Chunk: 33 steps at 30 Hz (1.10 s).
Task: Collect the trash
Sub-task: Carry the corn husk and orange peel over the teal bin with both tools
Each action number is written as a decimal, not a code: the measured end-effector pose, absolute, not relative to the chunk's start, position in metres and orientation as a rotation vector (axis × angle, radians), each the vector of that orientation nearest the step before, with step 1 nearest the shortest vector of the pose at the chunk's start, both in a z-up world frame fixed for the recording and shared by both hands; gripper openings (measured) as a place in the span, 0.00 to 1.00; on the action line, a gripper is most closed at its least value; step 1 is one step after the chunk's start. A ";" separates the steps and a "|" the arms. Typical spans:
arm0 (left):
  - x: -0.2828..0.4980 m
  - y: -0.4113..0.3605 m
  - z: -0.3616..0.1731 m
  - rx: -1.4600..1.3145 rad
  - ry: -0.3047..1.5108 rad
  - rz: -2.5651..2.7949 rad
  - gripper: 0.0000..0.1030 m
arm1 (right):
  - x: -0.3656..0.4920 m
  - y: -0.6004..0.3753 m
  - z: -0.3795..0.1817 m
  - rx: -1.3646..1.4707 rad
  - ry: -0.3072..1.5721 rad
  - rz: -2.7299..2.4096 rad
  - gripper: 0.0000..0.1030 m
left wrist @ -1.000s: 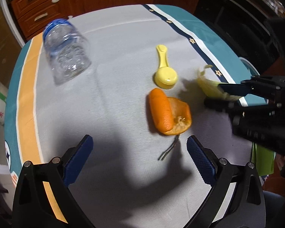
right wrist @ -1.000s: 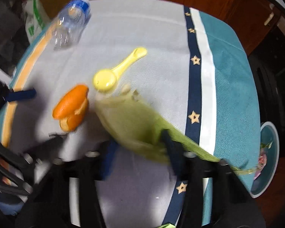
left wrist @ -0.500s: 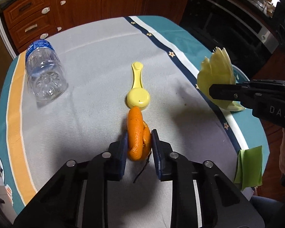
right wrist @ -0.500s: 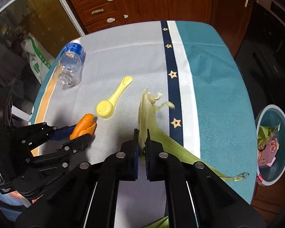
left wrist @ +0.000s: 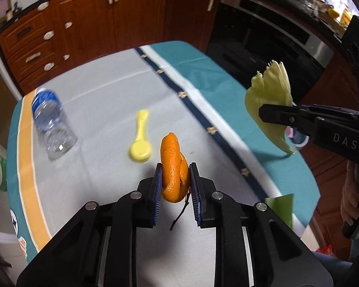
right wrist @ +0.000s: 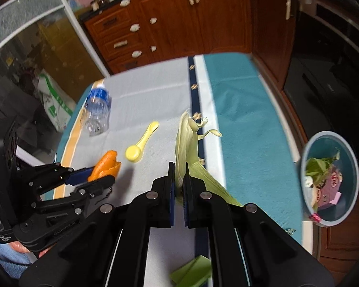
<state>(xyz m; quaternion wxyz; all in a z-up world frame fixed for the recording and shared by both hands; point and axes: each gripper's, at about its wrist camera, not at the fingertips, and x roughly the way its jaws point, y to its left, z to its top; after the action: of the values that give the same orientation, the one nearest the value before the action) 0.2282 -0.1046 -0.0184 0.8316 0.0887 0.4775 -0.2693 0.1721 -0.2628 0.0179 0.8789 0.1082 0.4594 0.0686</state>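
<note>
Left gripper (left wrist: pixel 174 179) clamps orange peel (left wrist: pixel 173 167) above tablecloth (left wrist: pixel 103 100) | right gripper (right wrist: pixel 178 184) pinches corn husk (right wrist: pixel 187 143) above table | bin (right wrist: pixel 351 167) right, off table | bottle (left wrist: pixel 51 126), yellow spoon (left wrist: pixel 141 141) lying far-left

On the worktop (right wrist: pixel 155 91) the bottle (right wrist: pixel 95 112) lies on its side toward the far left, and the scoop (right wrist: pixel 141 143) lies right of it, nearer the middle. The left tongs (left wrist: pixel 174 179) hold the peel (left wrist: pixel 173 165) above the worktop, just before the scoop. Right of them, the right tongs (right wrist: pixel 178 179) hold the husk (right wrist: pixel 186 148) up over the worktop's right part. The bin (right wrist: pixel 330 179) stands off the right edge, lower down, with scraps in it.
</note>
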 end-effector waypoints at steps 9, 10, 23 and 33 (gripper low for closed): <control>0.215 -0.205 0.007 0.265 1.001 -0.762 0.22 | 0.130 -0.342 0.059 0.300 0.819 0.008 0.05; 0.213 -0.219 0.008 0.276 1.004 -0.784 0.22 | 0.123 -0.358 0.063 0.314 0.804 -0.019 0.05; 0.202 -0.373 -0.017 0.404 1.072 -0.959 0.22 | 0.089 -0.492 0.025 0.435 0.826 -0.228 0.05; 0.210 -0.432 -0.054 0.462 1.142 -0.964 0.23 | 0.106 -0.542 -0.025 0.494 0.918 -0.246 0.05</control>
<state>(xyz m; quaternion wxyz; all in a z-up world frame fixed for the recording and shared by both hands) 0.2095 -0.4316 -0.0539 0.7094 0.2082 0.5145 -0.4344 0.1063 -0.5417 -0.0250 0.8600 0.2352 0.4374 -0.1173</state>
